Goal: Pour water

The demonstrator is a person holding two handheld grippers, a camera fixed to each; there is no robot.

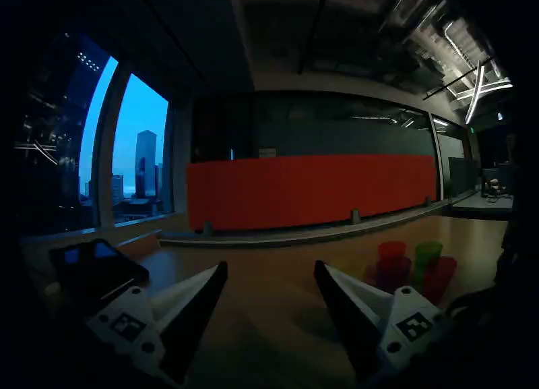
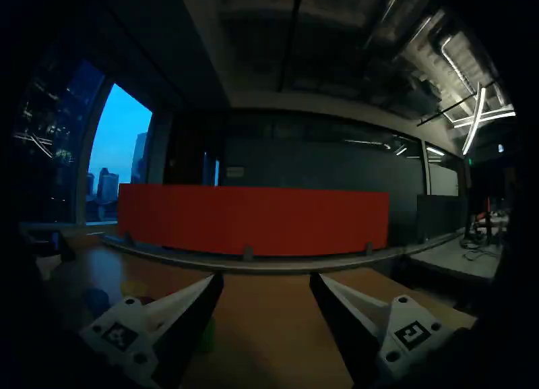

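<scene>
The wooden table [image 1: 465, 234] ends at a red partition [image 1: 310, 190] along its far edge. A cluster of red and green plastic cups [image 1: 411, 267] stands upright between that edge and the left gripper [image 1: 269, 264]. The left gripper and the right gripper [image 2: 266, 276] hang above the table, jaws spread and empty.
</scene>
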